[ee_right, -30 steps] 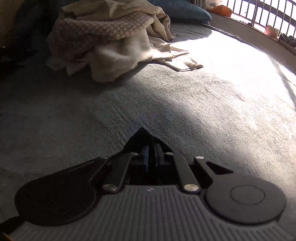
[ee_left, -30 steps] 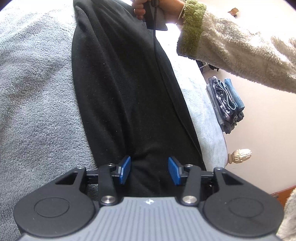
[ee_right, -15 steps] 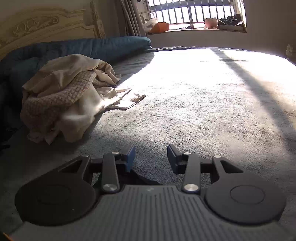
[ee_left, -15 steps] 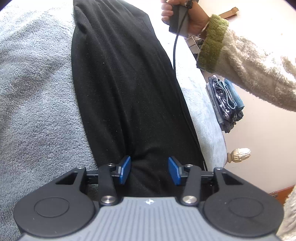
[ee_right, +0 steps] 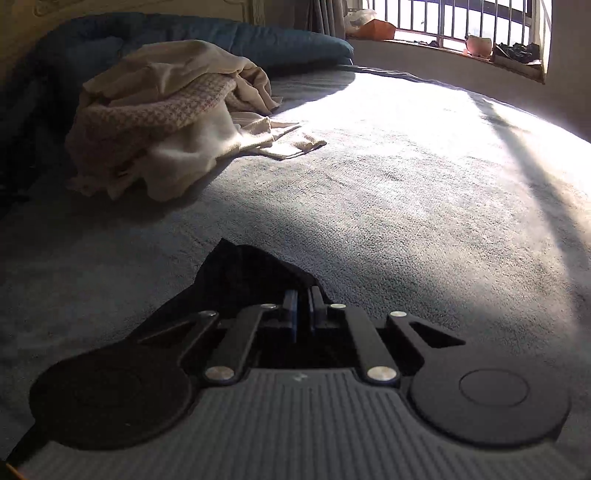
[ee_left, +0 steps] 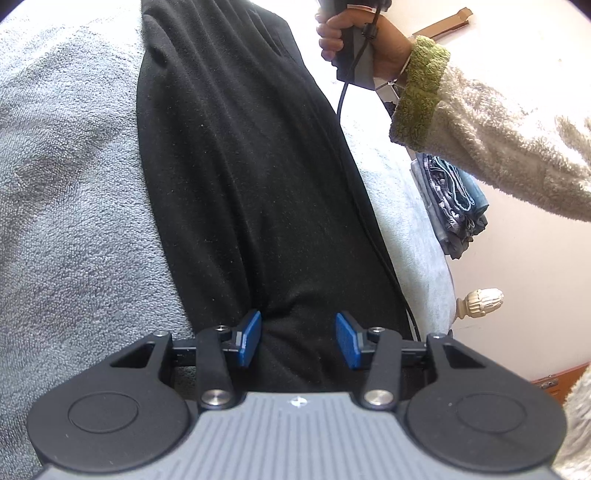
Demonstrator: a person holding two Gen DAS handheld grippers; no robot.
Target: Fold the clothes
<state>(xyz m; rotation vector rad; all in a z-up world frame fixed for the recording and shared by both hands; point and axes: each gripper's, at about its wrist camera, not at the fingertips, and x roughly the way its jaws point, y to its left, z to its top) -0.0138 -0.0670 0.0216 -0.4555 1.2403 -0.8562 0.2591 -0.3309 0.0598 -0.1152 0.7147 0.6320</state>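
A long black garment [ee_left: 240,184] lies stretched out on the grey bed cover [ee_left: 74,184]. My left gripper [ee_left: 298,338] hovers over its near end, open, with the blue pads apart on either side of a fold. In the right wrist view my right gripper [ee_right: 302,310] is shut on a corner of the black garment [ee_right: 240,273], which bunches up just ahead of the fingers. At the far end of the garment, a person's hand [ee_left: 343,33] in a fluffy cream sleeve [ee_left: 498,147] holds that gripper's handle.
A heap of cream and beige clothes [ee_right: 166,118] sits on the bed at the left. Behind it lies a blue pillow [ee_right: 258,40]. A folded blue stack [ee_left: 450,206] rests beyond the bed's right edge, near a bedpost knob [ee_left: 480,301]. A barred window [ee_right: 461,18] throws sunlight across the cover.
My right gripper was shut, opened half a second ago, and is now shut again on the black corner. The hand holding it has shifted right. My left gripper has stayed still and open.
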